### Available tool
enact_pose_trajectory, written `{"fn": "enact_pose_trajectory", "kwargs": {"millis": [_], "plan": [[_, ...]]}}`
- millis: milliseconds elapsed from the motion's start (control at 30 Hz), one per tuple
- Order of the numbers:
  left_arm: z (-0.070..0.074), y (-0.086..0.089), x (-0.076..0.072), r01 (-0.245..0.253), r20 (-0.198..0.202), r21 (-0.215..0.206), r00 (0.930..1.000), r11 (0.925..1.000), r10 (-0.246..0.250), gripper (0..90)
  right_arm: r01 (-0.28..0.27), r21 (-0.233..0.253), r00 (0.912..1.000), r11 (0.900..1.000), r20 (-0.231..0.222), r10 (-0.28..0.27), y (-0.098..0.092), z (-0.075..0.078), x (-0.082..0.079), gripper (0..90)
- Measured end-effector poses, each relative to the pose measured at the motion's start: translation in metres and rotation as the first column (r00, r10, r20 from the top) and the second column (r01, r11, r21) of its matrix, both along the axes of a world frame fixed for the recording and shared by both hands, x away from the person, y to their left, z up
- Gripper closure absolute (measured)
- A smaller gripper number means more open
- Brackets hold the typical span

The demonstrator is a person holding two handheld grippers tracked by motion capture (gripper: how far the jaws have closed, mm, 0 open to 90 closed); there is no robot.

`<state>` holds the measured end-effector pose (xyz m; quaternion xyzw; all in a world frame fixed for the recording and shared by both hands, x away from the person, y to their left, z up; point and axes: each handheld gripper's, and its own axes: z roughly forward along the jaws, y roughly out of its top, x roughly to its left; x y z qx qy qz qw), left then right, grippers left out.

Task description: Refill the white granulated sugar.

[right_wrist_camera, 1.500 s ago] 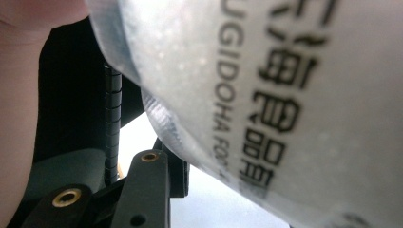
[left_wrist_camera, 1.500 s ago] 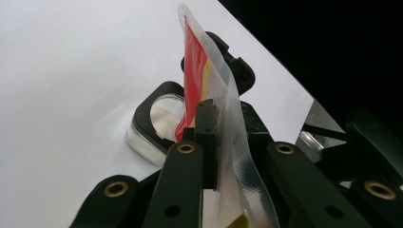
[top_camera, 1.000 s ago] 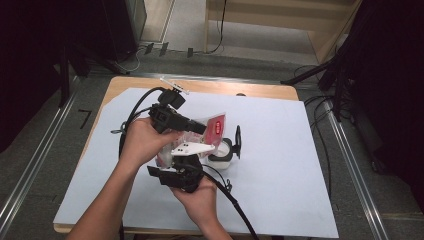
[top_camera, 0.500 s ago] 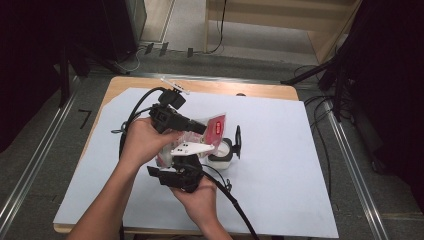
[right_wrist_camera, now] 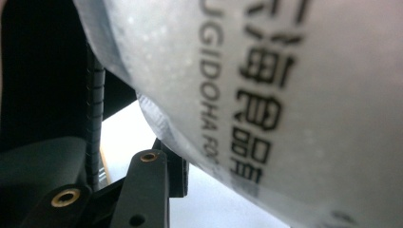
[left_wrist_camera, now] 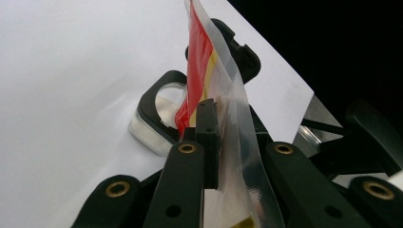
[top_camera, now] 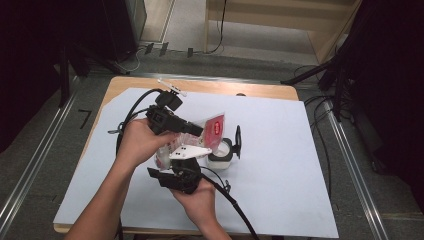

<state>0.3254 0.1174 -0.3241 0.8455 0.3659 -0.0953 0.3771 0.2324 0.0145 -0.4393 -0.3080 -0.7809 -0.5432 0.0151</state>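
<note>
A clear plastic pouch [top_camera: 215, 127] with a red label and black print is held tilted over a small white container [top_camera: 220, 154] whose black lid [top_camera: 237, 142] stands open. My left gripper [top_camera: 200, 131] is shut on the pouch's upper part. In the left gripper view its jaws [left_wrist_camera: 214, 109] pinch the pouch [left_wrist_camera: 197, 71] directly above the container [left_wrist_camera: 157, 114]. My right gripper [top_camera: 172, 159] comes from below and is shut on the pouch's lower end. In the right gripper view the printed pouch [right_wrist_camera: 285, 95] hides one jaw.
A white sheet [top_camera: 280, 165] covers the wooden table [top_camera: 260, 91]. Both grippers' black cables trail over it, one to the left [top_camera: 132, 112] and one toward the front edge [top_camera: 235, 205]. Dark stands and floor rails surround the table.
</note>
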Motion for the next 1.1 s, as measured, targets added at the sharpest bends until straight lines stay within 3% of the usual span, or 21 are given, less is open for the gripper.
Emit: {"fn": "enact_pose_trajectory", "kwargs": {"millis": [333,667,1100], "plan": [[-0.003,0.005,0.001,0.029,-0.048,0.022,0.9985,0.9993,-0.028,82.7,-0.023,-0.046,0.9995,0.999,0.021,0.024,0.005,-0.01,-0.004,61.8],[-0.007,0.004,0.003,0.062,-0.066,0.044,0.9961,0.9971,-0.059,81.8,-0.044,-0.041,0.9987,0.998,0.024,0.045,0.005,-0.018,-0.005,59.5],[-0.012,0.003,0.005,0.07,-0.083,0.057,0.9945,0.9959,-0.065,80.9,-0.066,-0.051,0.9978,0.997,0.008,0.066,0.006,-0.027,-0.006,59.5]]}}
